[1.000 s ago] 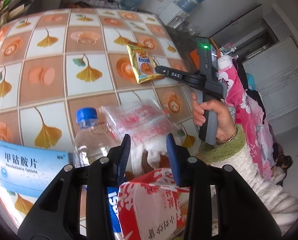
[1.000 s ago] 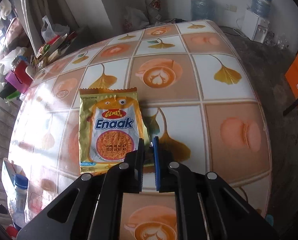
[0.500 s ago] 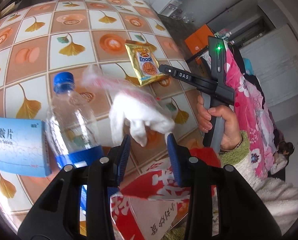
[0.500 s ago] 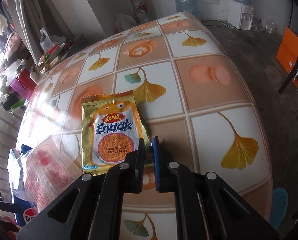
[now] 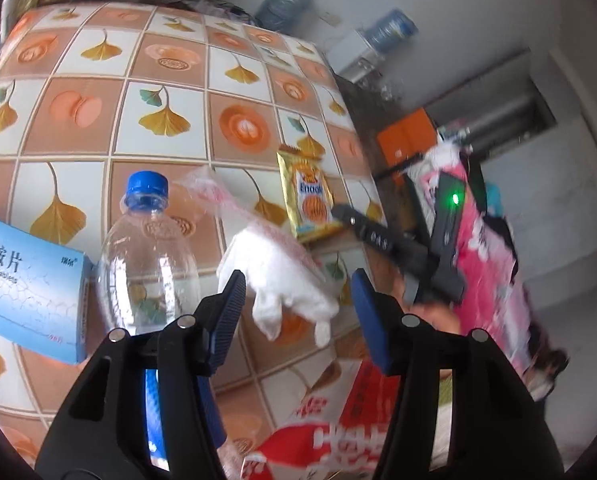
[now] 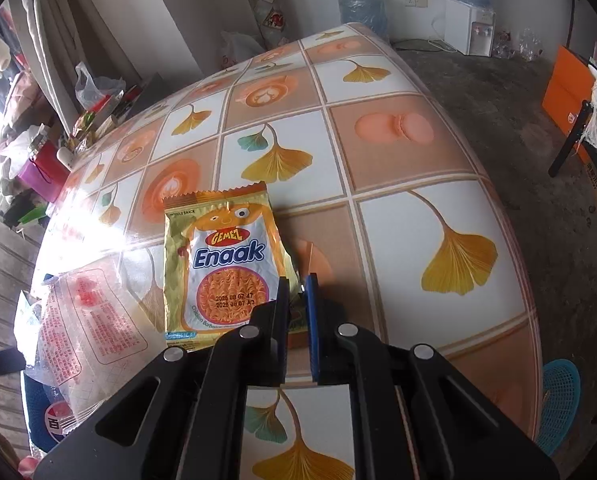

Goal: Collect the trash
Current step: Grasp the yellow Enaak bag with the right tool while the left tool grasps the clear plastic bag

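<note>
at the bottom of the left wrist view, the left gripper [image 5: 298,292] stands with its jaws spread, having just been opening, above a red-and-white printed bag [image 5: 338,432] at the near table edge. between the blue pads, but not pressed by them, hangs a clear plastic wrapper [image 5: 282,276] with white tissue inside and red print on its film. just left of it a clear water bottle [image 5: 150,264] with a blue cap lies on the tablecloth [image 5: 78,128], a checked pattern of ginkgo leaves and coffee cups, and a blue medicine box [image 5: 22,284] sits beside the bottle at the frame's left edge. farther on, the right gripper [image 6: 296,292] has its jaws pressed together on the lower right corner of a yellow enaak snack packet [image 6: 222,264], which lies flat on the cloth near the table's right edge; a hand [image 5: 438,316], blurred, grips that tool's handle beside pink floral fabric [image 5: 486,264]. beyond the table, on the concrete floor, stand a large water jug [image 6: 362,4] and a white dispenser [image 6: 470,28] against the wall.
</note>
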Action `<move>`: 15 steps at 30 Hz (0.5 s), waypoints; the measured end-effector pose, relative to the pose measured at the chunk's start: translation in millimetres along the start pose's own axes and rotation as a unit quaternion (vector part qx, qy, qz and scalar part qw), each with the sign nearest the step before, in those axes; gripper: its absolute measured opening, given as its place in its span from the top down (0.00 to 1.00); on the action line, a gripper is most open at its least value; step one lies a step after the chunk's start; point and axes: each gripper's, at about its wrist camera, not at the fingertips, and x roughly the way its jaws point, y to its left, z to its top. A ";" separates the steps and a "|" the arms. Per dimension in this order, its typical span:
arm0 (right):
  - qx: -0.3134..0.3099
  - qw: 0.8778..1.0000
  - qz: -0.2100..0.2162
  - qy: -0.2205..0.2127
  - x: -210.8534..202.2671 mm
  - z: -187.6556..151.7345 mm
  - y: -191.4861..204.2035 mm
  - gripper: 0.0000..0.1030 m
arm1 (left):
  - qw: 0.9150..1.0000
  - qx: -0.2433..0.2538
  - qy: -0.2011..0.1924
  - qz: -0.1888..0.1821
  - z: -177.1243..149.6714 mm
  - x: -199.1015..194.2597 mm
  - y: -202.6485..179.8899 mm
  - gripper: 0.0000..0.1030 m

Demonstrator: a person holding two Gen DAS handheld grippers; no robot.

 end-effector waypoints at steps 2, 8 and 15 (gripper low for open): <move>0.001 1.000 0.001 0.000 -0.1 0.0 -0.7 0.92 | 1.000 -0.020 -0.007 0.011 8.0 7.6 4.6 0.50; 0.003 1.000 0.004 -0.004 -0.1 -0.9 -1.3 0.92 | 0.998 -0.057 -0.013 0.016 23.0 25.1 11.2 0.52; 0.008 1.000 0.010 -0.008 -0.6 -1.6 -4.5 0.92 | 0.997 -0.033 -0.022 0.059 27.7 38.5 3.6 0.65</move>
